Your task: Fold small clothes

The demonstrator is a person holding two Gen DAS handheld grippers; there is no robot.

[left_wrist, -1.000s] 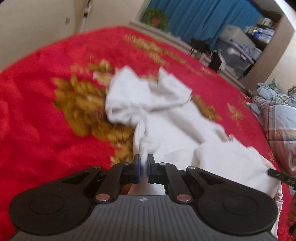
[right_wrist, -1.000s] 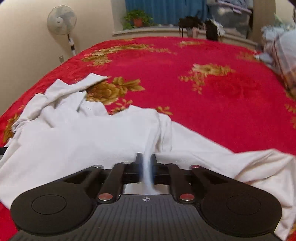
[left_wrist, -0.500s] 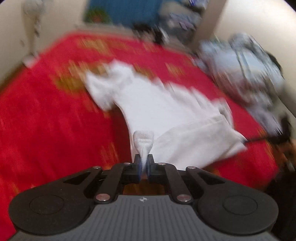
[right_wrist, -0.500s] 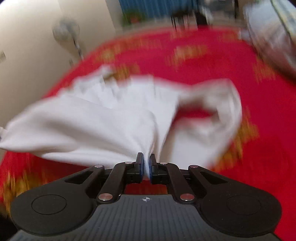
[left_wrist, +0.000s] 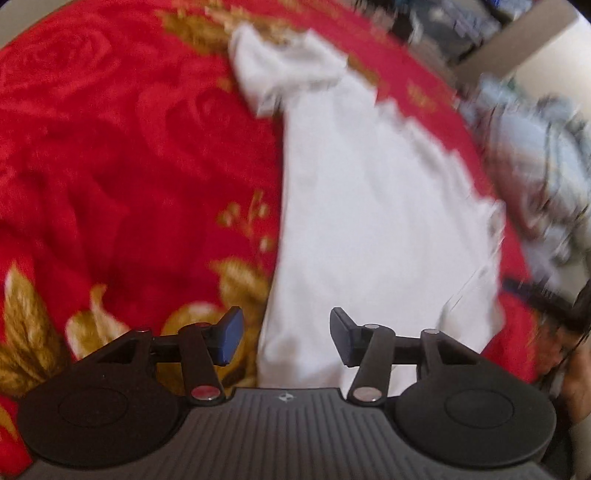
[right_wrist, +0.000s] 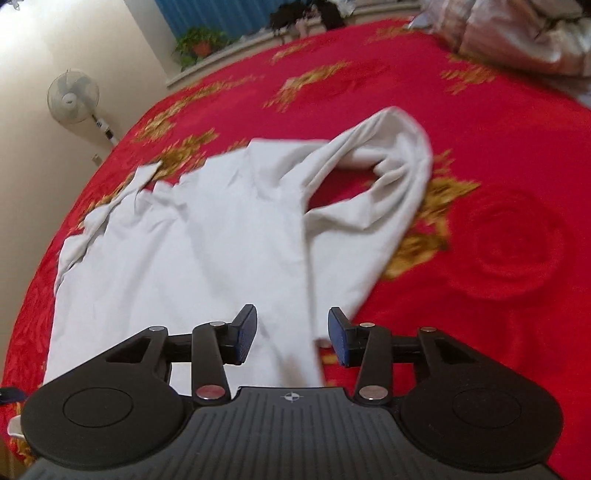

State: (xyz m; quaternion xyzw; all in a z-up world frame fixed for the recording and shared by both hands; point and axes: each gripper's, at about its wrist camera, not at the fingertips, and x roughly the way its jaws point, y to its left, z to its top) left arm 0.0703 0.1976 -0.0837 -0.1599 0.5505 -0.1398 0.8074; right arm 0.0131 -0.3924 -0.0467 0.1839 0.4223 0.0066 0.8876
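Note:
A small white garment [left_wrist: 369, 192] lies spread on a red bedspread with gold flowers [left_wrist: 110, 166]. In the left wrist view it runs from the near edge to a bunched sleeve at the far end. My left gripper [left_wrist: 286, 338] is open just above its near edge, holding nothing. In the right wrist view the same garment [right_wrist: 207, 236] lies flat, with one sleeve curled in a loop at the right. My right gripper [right_wrist: 291, 338] is open over its near hem, empty.
A heap of grey-blue clothes [left_wrist: 535, 155] lies at the bed's right side and shows in the right wrist view [right_wrist: 517, 33] at the far right. A standing fan [right_wrist: 74, 96] and a potted plant [right_wrist: 199, 40] stand beyond the bed. Red bedspread [right_wrist: 498, 240] lies bare to the right.
Both grippers were shut on the garment's edge and swung it through the air. Now both have opened and let go, and the garment lies spread on the bed.

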